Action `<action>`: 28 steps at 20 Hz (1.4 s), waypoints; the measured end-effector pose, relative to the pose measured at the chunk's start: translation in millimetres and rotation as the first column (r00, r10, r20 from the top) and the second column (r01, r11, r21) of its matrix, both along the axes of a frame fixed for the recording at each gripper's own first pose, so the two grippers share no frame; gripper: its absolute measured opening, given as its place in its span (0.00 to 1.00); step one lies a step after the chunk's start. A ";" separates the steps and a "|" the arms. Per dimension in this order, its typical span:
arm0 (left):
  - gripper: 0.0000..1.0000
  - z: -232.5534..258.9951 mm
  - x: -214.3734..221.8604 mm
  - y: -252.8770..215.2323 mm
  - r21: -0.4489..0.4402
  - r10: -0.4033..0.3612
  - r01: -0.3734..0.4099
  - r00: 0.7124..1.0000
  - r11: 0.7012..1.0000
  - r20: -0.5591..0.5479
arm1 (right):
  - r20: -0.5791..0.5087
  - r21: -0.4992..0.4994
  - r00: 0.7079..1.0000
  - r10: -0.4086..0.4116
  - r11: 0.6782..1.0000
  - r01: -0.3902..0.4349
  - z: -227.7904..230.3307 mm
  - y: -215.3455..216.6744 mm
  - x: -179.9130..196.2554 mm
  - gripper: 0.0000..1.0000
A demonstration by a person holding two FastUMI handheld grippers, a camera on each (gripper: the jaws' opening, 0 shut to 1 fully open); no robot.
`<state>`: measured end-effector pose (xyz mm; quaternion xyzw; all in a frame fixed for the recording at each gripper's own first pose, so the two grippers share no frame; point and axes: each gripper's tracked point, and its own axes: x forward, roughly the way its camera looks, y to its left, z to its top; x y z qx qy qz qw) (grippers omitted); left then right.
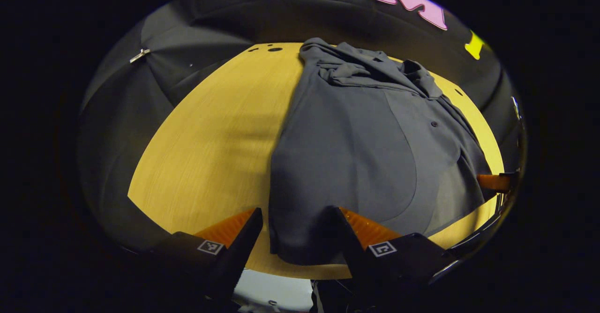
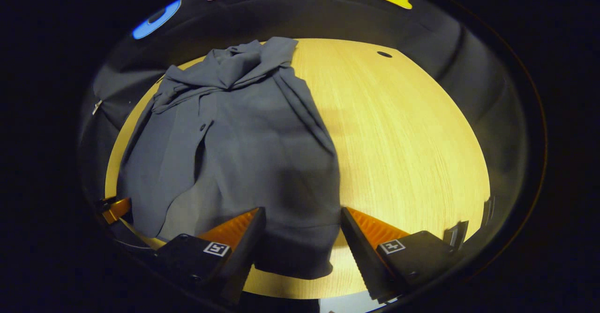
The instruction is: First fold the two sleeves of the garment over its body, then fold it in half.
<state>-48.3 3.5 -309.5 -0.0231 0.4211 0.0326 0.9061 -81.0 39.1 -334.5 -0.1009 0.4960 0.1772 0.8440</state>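
- Both sleeves are lying folded over the body of the shirt (image 1: 356,153), bunched up near the collar at the far end, so I am judging the step in hand to be the fold in half.
- I am seeing the shirt lying lengthwise on the table (image 1: 206,149), collar far, hem at the near edge.
- I am holding the left gripper (image 1: 297,238) with its fingers spread, straddling the near left hem corner; the cloth sits between them but is not pinched.
- I am holding the right gripper (image 2: 300,238) likewise, fingers spread around the near right hem corner, nothing clamped.
- To do this well, I am planning to close both grippers on the hem at the same level, catching all layers, including the button placket (image 2: 201,130).
- I am intending to lift both corners together and carry them evenly toward the collar, keeping the hem taut so the sleeves do not slip out.
- Risk, in my judgement: uneven grips are likely to skew the fold line.
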 end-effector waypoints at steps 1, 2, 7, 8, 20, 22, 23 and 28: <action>0.95 0.3 0.7 -2.3 -0.001 -0.001 0.001 1.000 1.000 0.001 | -0.005 0.004 1.000 0.013 1.000 -0.013 1.3 5.1 -1.3 0.97; 0.94 0.4 2.1 -3.8 -0.002 0.004 -0.004 1.000 1.000 0.002 | -0.009 0.004 1.000 0.014 1.000 -0.014 1.3 9.2 -2.7 0.97; 0.66 0.7 3.8 -22.6 -0.003 -0.028 0.028 1.000 1.000 0.010 | -0.031 0.033 0.998 0.052 0.998 -0.051 0.4 28.6 -7.5 0.38; 0.63 1.2 4.1 -26.9 -0.005 -0.040 0.040 0.999 0.999 0.010 | -0.034 0.038 0.998 0.058 0.998 -0.057 1.6 29.8 -8.8 0.21; 0.06 15.4 11.6 -45.6 -0.128 -0.077 0.081 0.996 0.988 0.038 | -0.067 0.109 0.996 0.058 0.993 -0.050 10.5 29.7 -1.0 0.06; 0.06 32.0 14.1 -49.5 -0.158 -0.073 0.083 0.995 0.984 0.070 | -0.065 0.135 0.996 0.052 0.990 -0.043 21.5 30.5 0.1 0.06; 0.06 42.8 18.9 -52.2 -0.183 -0.064 0.081 0.994 0.980 0.093 | -0.076 0.168 0.996 0.043 0.985 -0.029 27.3 34.3 -0.1 0.06; 0.06 85.1 43.4 -51.6 -0.252 -0.015 0.059 0.985 0.966 0.173 | -0.033 0.201 0.998 0.054 0.979 -0.046 50.4 46.6 13.8 0.06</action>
